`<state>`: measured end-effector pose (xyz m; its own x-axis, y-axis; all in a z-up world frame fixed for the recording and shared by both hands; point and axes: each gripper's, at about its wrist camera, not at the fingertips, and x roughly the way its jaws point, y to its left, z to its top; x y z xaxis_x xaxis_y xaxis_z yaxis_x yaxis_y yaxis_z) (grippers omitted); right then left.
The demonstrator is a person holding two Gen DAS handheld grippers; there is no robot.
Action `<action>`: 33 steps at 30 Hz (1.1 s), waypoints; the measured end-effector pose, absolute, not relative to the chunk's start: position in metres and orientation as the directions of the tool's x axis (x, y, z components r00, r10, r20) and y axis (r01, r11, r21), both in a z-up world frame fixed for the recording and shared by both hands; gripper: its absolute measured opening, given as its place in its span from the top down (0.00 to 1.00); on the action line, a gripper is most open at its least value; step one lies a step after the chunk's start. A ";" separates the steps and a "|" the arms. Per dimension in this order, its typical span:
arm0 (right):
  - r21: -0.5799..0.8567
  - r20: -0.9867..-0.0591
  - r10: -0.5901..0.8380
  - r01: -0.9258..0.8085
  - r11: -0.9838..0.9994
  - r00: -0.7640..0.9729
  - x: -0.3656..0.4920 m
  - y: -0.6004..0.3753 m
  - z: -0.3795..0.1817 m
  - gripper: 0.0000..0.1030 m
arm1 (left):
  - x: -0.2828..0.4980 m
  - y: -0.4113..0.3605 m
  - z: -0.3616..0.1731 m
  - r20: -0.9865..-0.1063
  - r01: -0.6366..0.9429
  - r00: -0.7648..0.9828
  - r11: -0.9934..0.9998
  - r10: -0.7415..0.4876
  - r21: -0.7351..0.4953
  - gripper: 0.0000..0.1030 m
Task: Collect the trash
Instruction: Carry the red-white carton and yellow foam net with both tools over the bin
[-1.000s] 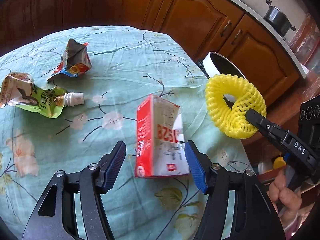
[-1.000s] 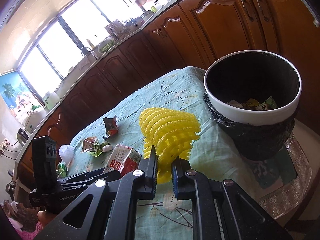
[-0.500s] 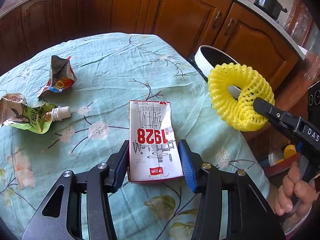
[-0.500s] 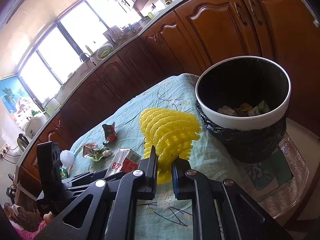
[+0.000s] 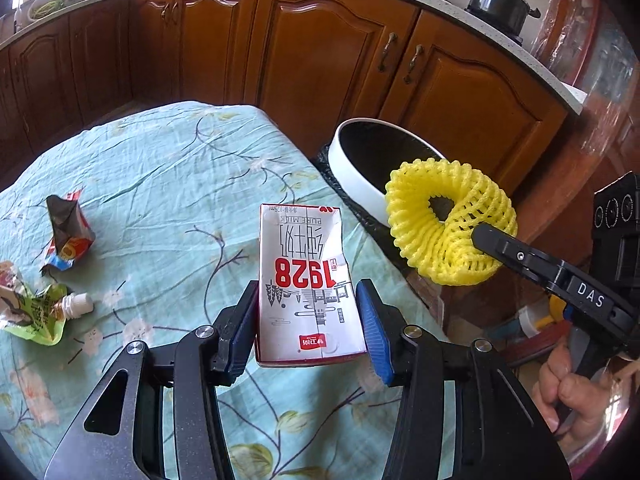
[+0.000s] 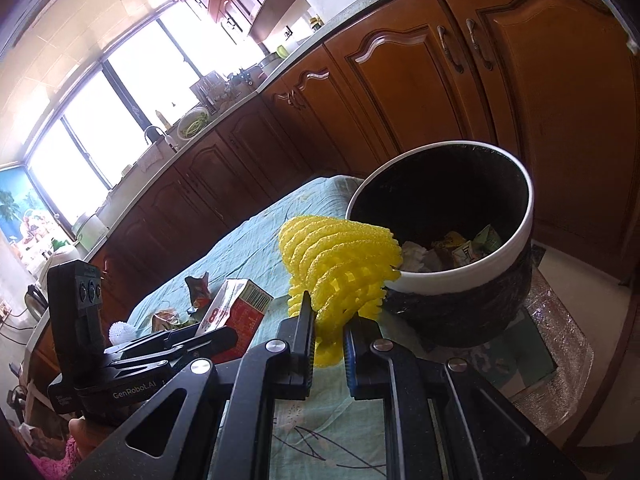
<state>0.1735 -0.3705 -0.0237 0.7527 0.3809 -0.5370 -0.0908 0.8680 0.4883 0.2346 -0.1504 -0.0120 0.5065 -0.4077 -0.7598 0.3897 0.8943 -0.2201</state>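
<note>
"1928" on milk carton (image 5: 308, 280)

We see the left gripper (image 5: 308, 322) angled downward, its blue pads (image 5: 370, 326) pressed against the two sides of a milk carton (image 5: 306, 276); its jaws have just been closing on that carton. We see the right gripper (image 6: 327, 342) with jaws nearly together, pinching the edge of a yellow foam net (image 6: 340, 264). From the left wrist view, we note the right hand (image 5: 568, 390) wrapped around its gripper's handle, fingers curled, at the lower right
</note>
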 end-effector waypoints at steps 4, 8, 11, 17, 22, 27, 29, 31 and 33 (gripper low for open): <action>0.472 -0.540 0.351 -0.069 0.879 0.765 0.177 -0.387 -0.020 0.89 | 0.243 -0.169 -0.004 -0.750 0.423 0.507 0.881 -0.424 -0.212 0.54; 0.453 -0.543 0.317 -0.047 0.890 0.778 0.182 -0.399 -0.014 0.88 | 0.253 -0.186 0.002 -0.744 0.454 0.501 0.867 -0.441 -0.208 0.54; 0.437 -0.542 0.292 -0.033 0.899 0.788 0.188 -0.408 -0.009 0.88 | 0.264 -0.200 0.004 -0.744 0.471 0.491 0.857 -0.453 -0.211 0.54; 0.411 -0.555 0.249 0.001 0.912 0.794 0.207 -0.423 -0.004 0.88 | 0.285 -0.232 0.009 -0.749 0.504 0.483 0.843 -0.454 -0.186 0.54; 0.392 -0.576 0.229 0.020 0.920 0.785 0.222 -0.431 -0.007 0.88 | 0.303 -0.254 0.008 -0.762 0.517 0.467 0.838 -0.449 -0.177 0.54; 0.387 -0.608 0.223 0.039 0.921 0.761 0.236 -0.440 -0.014 0.87 | 0.317 -0.269 0.006 -0.776 0.518 0.456 0.839 -0.436 -0.168 0.54; 0.384 -0.620 0.223 0.044 0.922 0.752 0.239 -0.443 -0.016 0.87 | 0.322 -0.274 0.004 -0.782 0.521 0.447 0.837 -0.434 -0.167 0.54; 0.384 -0.631 0.224 0.048 0.922 0.743 0.243 -0.445 -0.018 0.86 | 0.325 -0.280 0.001 -0.789 0.522 0.442 0.838 -0.426 -0.160 0.54; 0.379 -0.640 0.224 0.049 0.924 0.735 0.247 -0.446 -0.019 0.85 | 0.328 -0.284 -0.002 -0.797 0.524 0.432 0.837 -0.422 -0.159 0.54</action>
